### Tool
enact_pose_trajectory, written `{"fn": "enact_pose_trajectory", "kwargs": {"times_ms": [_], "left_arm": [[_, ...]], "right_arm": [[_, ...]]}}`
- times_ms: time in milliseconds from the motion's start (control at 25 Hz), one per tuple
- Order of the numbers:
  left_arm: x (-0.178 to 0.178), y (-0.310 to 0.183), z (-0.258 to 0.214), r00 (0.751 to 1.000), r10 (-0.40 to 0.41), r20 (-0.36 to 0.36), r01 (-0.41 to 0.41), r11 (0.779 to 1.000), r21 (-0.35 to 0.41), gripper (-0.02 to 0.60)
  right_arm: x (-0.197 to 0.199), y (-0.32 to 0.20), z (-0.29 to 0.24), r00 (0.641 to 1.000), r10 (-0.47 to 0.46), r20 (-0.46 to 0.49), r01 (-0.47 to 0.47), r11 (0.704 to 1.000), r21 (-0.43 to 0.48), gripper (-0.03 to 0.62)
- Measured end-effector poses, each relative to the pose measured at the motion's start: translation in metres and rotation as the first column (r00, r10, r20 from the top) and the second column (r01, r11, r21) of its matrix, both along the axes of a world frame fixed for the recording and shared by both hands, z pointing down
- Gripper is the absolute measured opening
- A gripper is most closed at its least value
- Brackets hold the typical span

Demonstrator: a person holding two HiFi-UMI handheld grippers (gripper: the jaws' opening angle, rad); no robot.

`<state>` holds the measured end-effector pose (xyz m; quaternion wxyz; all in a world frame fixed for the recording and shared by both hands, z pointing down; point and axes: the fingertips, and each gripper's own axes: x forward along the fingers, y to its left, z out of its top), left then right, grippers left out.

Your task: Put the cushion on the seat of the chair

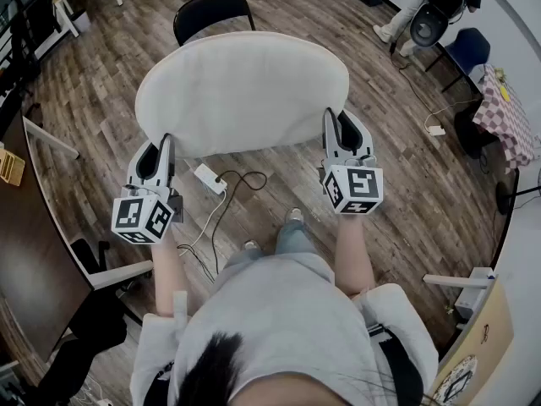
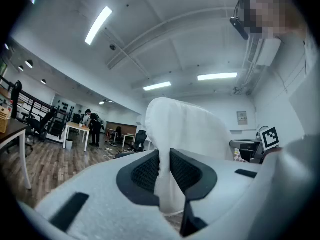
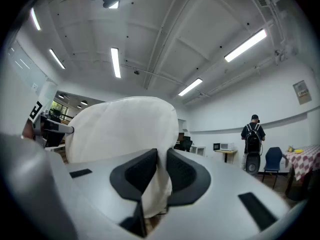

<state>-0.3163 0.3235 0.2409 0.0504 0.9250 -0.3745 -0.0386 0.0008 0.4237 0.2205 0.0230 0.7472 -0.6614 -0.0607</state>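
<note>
A round white cushion (image 1: 241, 91) hangs in the air between my two grippers, held flat above the floor. My left gripper (image 1: 163, 149) is shut on the cushion's near left edge, and in the left gripper view the white fabric (image 2: 167, 184) is pinched between the black pads. My right gripper (image 1: 336, 128) is shut on the near right edge, the fabric (image 3: 156, 184) squeezed between its pads. A black chair (image 1: 211, 11) stands beyond the cushion; only its backrest shows, the seat is hidden under the cushion.
A white power strip (image 1: 208, 178) with cables lies on the wooden floor near my feet. A dark desk (image 1: 30, 227) runs along the left. A person (image 1: 427, 7) with a backpack and a blue chair (image 1: 469, 49) stand at the far right.
</note>
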Motion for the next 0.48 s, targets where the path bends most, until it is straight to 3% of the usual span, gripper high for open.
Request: {"fn": "enact_pose_trajectory", "kwargs": {"times_ms": [480], "left_arm": [[-0.0058,-0.0055,0.0004,1.000,0.000,0.001,0.000,1.000,-0.002,0.058]], "right_arm": [[-0.0060,-0.0045,0.0009,1.000,0.007,0.000,-0.007,1.000,0.000,0.054]]}}
